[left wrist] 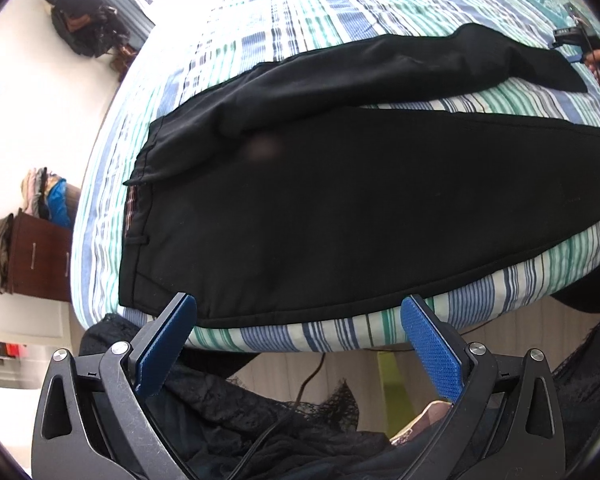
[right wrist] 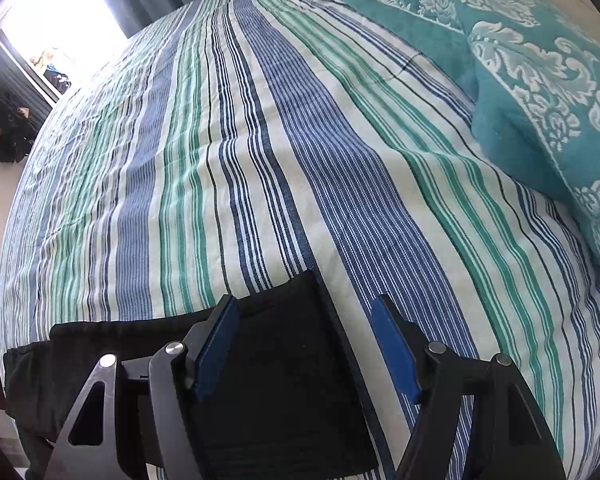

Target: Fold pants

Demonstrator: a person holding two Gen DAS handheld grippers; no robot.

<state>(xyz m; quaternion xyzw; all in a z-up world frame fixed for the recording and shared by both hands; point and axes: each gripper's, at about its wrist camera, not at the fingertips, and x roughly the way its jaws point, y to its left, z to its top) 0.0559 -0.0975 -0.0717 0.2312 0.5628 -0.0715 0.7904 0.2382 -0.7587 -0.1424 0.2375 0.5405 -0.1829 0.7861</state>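
The black pants (left wrist: 340,208) lie spread on the striped bedspread (left wrist: 260,32), waistband toward the left of the left wrist view, near leg flat along the bed edge, far leg slanting away with a strip of bedspread between them. My left gripper (left wrist: 298,320) hangs at the near edge of the bed with its jaws wide and nothing between them, the tips just over the near seam below the waistband. My right gripper (right wrist: 304,332) is at the far leg's hem (right wrist: 276,308), jaws also wide; the hem lies under and between them, not clamped as far as I can tell. I judge the step in hand to be the lengthwise fold, one leg onto the other. To do it well, I should take the hem and the waistband corner on the same leg, pinch through the full thickness, lift both ends level, and lay seam on seam. A teal patterned blanket (right wrist: 540,80) lies well beyond the right gripper. Dark lace fabric (left wrist: 260,420) and a cable (left wrist: 312,376) hang below the bed edge near the left gripper and could snag it.
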